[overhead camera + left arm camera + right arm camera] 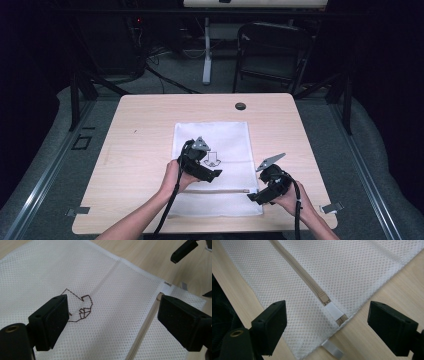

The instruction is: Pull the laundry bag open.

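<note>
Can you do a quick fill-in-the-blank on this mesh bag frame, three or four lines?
1. The white mesh bag lies flat on the ______ table.
2. The zipper slider sits between the open jaws of the ______ gripper.
3. The left gripper hovers with its jaws ______ over the embroidered outline.
4. The zipper tape is ______ in colour.

Missing words: wooden; right; open; beige

Mesh bag (225, 145) flat on table (145, 150)
</note>
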`<control>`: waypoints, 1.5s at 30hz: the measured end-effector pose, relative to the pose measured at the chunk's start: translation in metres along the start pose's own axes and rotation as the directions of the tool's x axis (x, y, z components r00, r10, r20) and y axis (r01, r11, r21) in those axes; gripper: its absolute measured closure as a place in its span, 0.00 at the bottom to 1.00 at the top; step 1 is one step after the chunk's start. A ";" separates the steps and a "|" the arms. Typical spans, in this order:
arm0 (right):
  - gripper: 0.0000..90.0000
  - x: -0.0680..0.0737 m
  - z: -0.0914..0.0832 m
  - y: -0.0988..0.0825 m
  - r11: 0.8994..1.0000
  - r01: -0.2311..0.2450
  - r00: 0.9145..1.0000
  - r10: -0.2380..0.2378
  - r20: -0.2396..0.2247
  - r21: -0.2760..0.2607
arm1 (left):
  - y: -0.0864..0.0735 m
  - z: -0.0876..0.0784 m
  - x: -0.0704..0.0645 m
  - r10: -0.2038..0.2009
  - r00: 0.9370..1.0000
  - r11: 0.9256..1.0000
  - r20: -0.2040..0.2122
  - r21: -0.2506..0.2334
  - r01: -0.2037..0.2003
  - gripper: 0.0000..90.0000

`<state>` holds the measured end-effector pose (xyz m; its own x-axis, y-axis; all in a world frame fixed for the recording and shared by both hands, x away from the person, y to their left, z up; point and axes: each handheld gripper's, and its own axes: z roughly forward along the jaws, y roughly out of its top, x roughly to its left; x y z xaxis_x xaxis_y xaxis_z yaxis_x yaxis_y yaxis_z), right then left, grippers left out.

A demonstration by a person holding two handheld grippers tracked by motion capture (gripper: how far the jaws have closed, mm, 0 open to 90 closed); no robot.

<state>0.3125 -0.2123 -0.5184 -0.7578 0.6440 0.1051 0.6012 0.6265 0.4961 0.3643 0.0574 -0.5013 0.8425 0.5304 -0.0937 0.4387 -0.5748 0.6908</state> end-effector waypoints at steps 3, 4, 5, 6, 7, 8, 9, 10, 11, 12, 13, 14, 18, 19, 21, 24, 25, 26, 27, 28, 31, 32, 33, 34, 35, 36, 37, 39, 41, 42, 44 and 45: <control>0.18 -0.002 0.000 0.000 1.000 0.001 1.000 -0.001 0.005 0.000 | 0.001 0.006 -0.004 0.011 1.000 1.000 0.012 0.009 -0.011 0.12; 0.18 -0.002 0.000 -0.001 1.000 -0.002 1.000 0.002 0.004 0.001 | 0.001 0.008 -0.006 0.013 1.000 1.000 0.012 0.011 -0.013 0.13; 0.19 -0.003 0.000 -0.001 1.000 -0.005 1.000 0.005 0.005 0.003 | 0.001 0.011 -0.007 0.011 1.000 1.000 0.018 0.007 -0.011 0.13; 0.19 -0.003 0.000 -0.002 1.000 -0.013 1.000 0.013 0.006 0.002 | 0.001 0.012 -0.009 0.015 1.000 1.000 0.024 0.011 -0.015 0.13; 0.19 -0.004 -0.001 -0.002 1.000 -0.012 1.000 0.012 0.010 0.000 | 0.001 0.014 -0.010 0.019 0.999 1.000 0.030 0.009 -0.019 0.13; 0.19 -0.004 -0.001 -0.003 1.000 -0.015 1.000 0.015 0.006 -0.006 | 0.001 0.016 -0.012 0.021 0.999 1.000 0.038 0.010 -0.022 0.13; 0.20 -0.005 -0.001 -0.003 1.000 -0.011 1.000 0.011 0.012 -0.004 | 0.001 0.018 -0.014 0.026 0.999 1.000 0.042 0.010 -0.027 0.14; 0.20 -0.005 -0.002 -0.003 1.000 -0.016 1.000 0.016 0.017 -0.001 | 0.001 0.020 -0.016 0.028 0.999 0.999 0.045 0.014 -0.029 0.14; 0.21 -0.005 -0.002 -0.003 1.000 -0.015 1.000 0.015 0.019 -0.001 | 0.001 0.021 -0.017 0.034 0.998 0.999 0.047 0.020 -0.035 0.14; 0.23 -0.005 -0.002 -0.003 1.000 -0.015 1.000 0.015 0.024 -0.001 | 0.001 0.023 -0.018 0.036 0.998 0.999 0.053 0.017 -0.037 0.15; 0.25 -0.005 -0.002 -0.003 1.000 -0.015 1.000 0.015 0.027 0.001 | 0.001 0.025 -0.019 0.034 0.998 0.999 0.056 0.017 -0.035 0.15; 0.28 -0.006 -0.001 -0.003 1.000 -0.015 0.999 0.015 0.029 0.005 | 0.001 0.026 -0.020 0.035 0.997 0.999 0.063 0.017 -0.036 0.16; 0.39 -0.007 -0.001 -0.004 0.999 -0.032 0.999 0.032 0.042 -0.003 | 0.002 0.033 -0.025 0.047 0.995 0.999 0.086 0.019 -0.049 0.17; 0.41 -0.008 -0.001 -0.004 0.999 -0.037 0.998 0.037 0.045 -0.006 | 0.002 0.035 -0.027 0.050 0.995 0.998 0.081 0.021 -0.052 0.17; 0.48 -0.010 -0.001 -0.005 0.999 -0.045 0.998 0.046 0.048 -0.016 | 0.003 0.038 -0.029 0.061 0.993 0.998 0.100 0.023 -0.063 0.17; 0.59 -0.013 -0.001 -0.005 0.999 -0.050 0.997 0.051 0.056 -0.012 | 0.005 0.045 -0.034 0.077 0.991 0.996 0.109 0.032 -0.081 0.18; 0.63 -0.014 0.000 -0.006 0.998 -0.053 0.997 0.054 0.055 -0.014 | 0.005 0.048 -0.035 0.078 0.990 0.996 0.116 0.028 -0.081 0.18; 0.66 -0.014 0.001 -0.006 0.998 -0.056 0.997 0.056 0.051 -0.015 | 0.005 0.050 -0.037 0.079 0.989 0.996 0.127 0.035 -0.084 0.19; 0.71 -0.015 0.001 -0.006 0.999 -0.051 0.997 0.051 0.051 -0.010 | 0.006 0.052 -0.039 0.088 0.989 0.995 0.118 0.043 -0.094 0.19; 0.75 -0.014 0.002 -0.006 0.998 -0.053 0.998 0.054 0.043 -0.016 | 0.006 0.054 -0.040 0.092 0.986 0.995 0.137 0.037 -0.097 0.20; 0.84 -0.013 0.006 -0.006 0.999 -0.053 0.998 0.053 0.034 -0.013 | 0.007 0.062 -0.046 0.109 0.982 0.991 0.152 0.058 -0.119 0.24; 0.86 -0.013 0.007 -0.006 0.999 -0.039 0.998 0.039 0.042 0.000 | 0.007 0.065 -0.047 0.118 0.977 0.990 0.176 0.057 -0.129 0.27; 0.89 -0.012 0.009 -0.006 0.999 -0.042 0.998 0.042 0.037 -0.001 | 0.007 0.067 -0.049 0.124 0.976 0.989 0.180 0.055 -0.136 0.30; 0.90 -0.012 0.010 -0.006 0.999 -0.038 0.999 0.038 0.037 0.008 | 0.007 0.069 -0.050 0.130 0.974 0.988 0.188 0.055 -0.142 0.31; 0.92 -0.012 0.011 -0.006 0.999 -0.041 0.999 0.041 0.033 0.003 | 0.007 0.071 -0.051 0.140 0.970 0.986 0.198 0.057 -0.154 0.35; 0.94 -0.012 0.012 -0.006 0.999 -0.036 0.999 0.036 0.038 0.012 | 0.007 0.073 -0.053 0.143 0.969 0.986 0.203 0.058 -0.158 0.38; 0.95 -0.011 0.013 -0.005 0.999 -0.038 0.999 0.037 0.036 0.016 | 0.006 0.075 -0.054 0.143 0.964 0.986 0.225 0.056 -0.159 0.41; 0.97 -0.011 0.015 -0.005 0.999 -0.032 0.999 0.031 0.038 0.021 | 0.006 0.077 -0.056 0.153 0.962 0.982 0.227 0.072 -0.174 0.47; 1.00 -0.010 0.017 -0.005 0.999 -0.031 0.999 0.030 0.034 0.021 | 0.006 0.080 -0.056 0.157 0.955 0.982 0.253 0.066 -0.179 0.51; 1.00 -0.010 0.017 -0.005 0.999 -0.025 0.999 0.024 0.039 0.029 | 0.006 0.081 -0.057 0.160 0.954 0.980 0.252 0.075 -0.184 0.53; 1.00 -0.010 0.018 -0.005 0.999 -0.023 0.999 0.022 0.042 0.031 | 0.006 0.084 -0.058 0.165 0.952 0.979 0.257 0.075 -0.190 0.58; 1.00 -0.010 0.018 -0.005 0.999 -0.022 0.999 0.020 0.039 0.037 | 0.006 0.085 -0.059 0.177 0.952 0.975 0.248 0.089 -0.204 0.61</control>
<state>0.3217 -0.2135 -0.5374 -0.7349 0.6733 0.0812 0.6265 0.6280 0.4617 0.3440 -0.0302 -0.5527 0.9577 0.2486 -0.1450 0.2831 -0.7241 0.6290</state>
